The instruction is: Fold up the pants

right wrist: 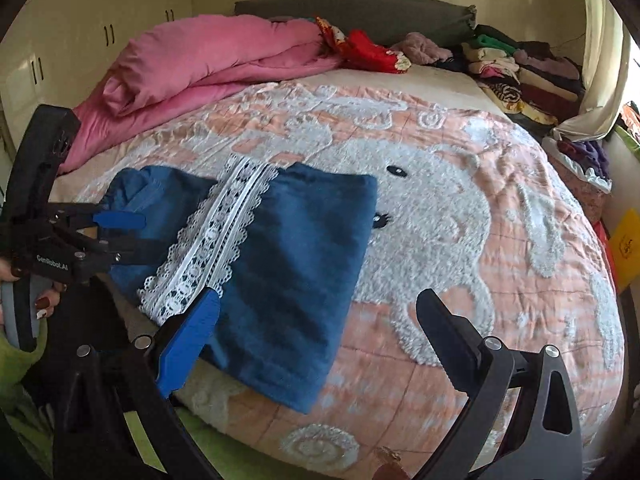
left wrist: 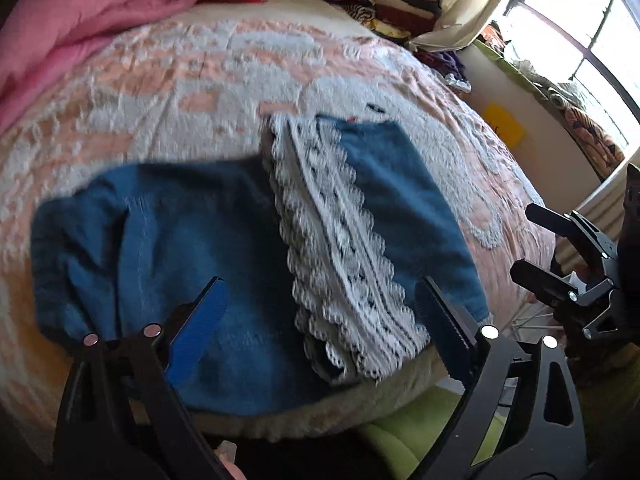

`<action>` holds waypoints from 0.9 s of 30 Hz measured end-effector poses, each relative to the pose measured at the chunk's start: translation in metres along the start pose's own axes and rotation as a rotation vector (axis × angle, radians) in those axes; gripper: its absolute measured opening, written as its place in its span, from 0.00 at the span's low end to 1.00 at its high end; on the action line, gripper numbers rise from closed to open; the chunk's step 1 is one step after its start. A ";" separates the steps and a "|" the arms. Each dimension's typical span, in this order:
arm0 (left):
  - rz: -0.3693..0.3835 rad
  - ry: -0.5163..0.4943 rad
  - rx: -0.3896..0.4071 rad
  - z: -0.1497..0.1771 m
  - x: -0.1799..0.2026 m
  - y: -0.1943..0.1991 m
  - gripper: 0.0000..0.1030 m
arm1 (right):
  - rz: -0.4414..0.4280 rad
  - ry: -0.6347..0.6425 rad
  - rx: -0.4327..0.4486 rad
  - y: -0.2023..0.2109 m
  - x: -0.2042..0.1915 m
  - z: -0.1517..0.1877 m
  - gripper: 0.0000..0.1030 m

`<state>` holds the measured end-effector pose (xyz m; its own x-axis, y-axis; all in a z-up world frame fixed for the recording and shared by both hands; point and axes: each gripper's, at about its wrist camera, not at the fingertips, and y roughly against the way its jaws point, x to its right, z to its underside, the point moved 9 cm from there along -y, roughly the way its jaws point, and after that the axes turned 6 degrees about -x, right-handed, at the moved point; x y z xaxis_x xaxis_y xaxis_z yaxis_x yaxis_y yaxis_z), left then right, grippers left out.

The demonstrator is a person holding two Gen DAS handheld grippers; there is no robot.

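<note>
Blue pants (left wrist: 180,220) lie folded on the bed close to its front edge, with a white lace strip (left wrist: 332,220) running across them. My left gripper (left wrist: 322,284) hangs open above the pants' near side, its pads apart and touching no cloth. In the right wrist view the pants (right wrist: 304,240) and lace strip (right wrist: 216,248) sit left of centre. My right gripper (right wrist: 319,294) is open over the pants' near right corner and the bedspread. The left gripper (right wrist: 148,234) shows at the left of that view, the right gripper (left wrist: 528,240) at the right of the other.
A pink-and-white patterned bedspread (right wrist: 440,220) covers the bed. A pink duvet (right wrist: 200,64) is heaped at the far left, and stacks of folded clothes (right wrist: 528,76) at the far right. A window (left wrist: 580,40) is on the right, and green cloth (left wrist: 420,432) lies below the bed's front edge.
</note>
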<state>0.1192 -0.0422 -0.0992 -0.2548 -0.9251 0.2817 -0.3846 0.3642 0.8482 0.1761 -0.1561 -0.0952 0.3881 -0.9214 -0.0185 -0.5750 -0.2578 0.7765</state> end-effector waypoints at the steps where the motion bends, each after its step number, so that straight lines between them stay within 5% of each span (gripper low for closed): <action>1: 0.007 0.014 -0.016 0.005 -0.001 -0.004 0.85 | -0.001 0.003 -0.004 -0.001 -0.001 0.001 0.95; 7: 0.005 0.025 -0.072 0.021 0.001 -0.024 0.81 | -0.003 0.001 -0.022 -0.009 -0.003 0.005 0.95; 9: 0.024 0.014 -0.076 0.022 0.007 -0.028 0.58 | -0.008 -0.003 -0.028 -0.012 -0.003 0.006 0.95; 11: 0.030 0.000 -0.094 0.025 0.009 -0.036 0.24 | -0.014 -0.002 -0.037 -0.017 -0.005 0.008 0.95; 14: 0.049 -0.009 -0.102 0.028 0.010 -0.031 0.10 | -0.025 0.001 -0.052 -0.020 -0.010 0.011 0.95; 23: 0.010 -0.029 -0.100 0.038 0.000 -0.023 0.15 | -0.103 0.056 -0.051 -0.025 -0.040 0.012 0.92; 27: 0.001 -0.020 -0.096 0.035 -0.003 -0.024 0.21 | -0.122 0.085 -0.115 -0.043 -0.048 0.022 0.72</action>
<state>0.0975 -0.0446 -0.1358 -0.2732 -0.9220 0.2744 -0.2978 0.3522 0.8873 0.1660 -0.1068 -0.1414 0.5120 -0.8563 -0.0670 -0.4363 -0.3265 0.8385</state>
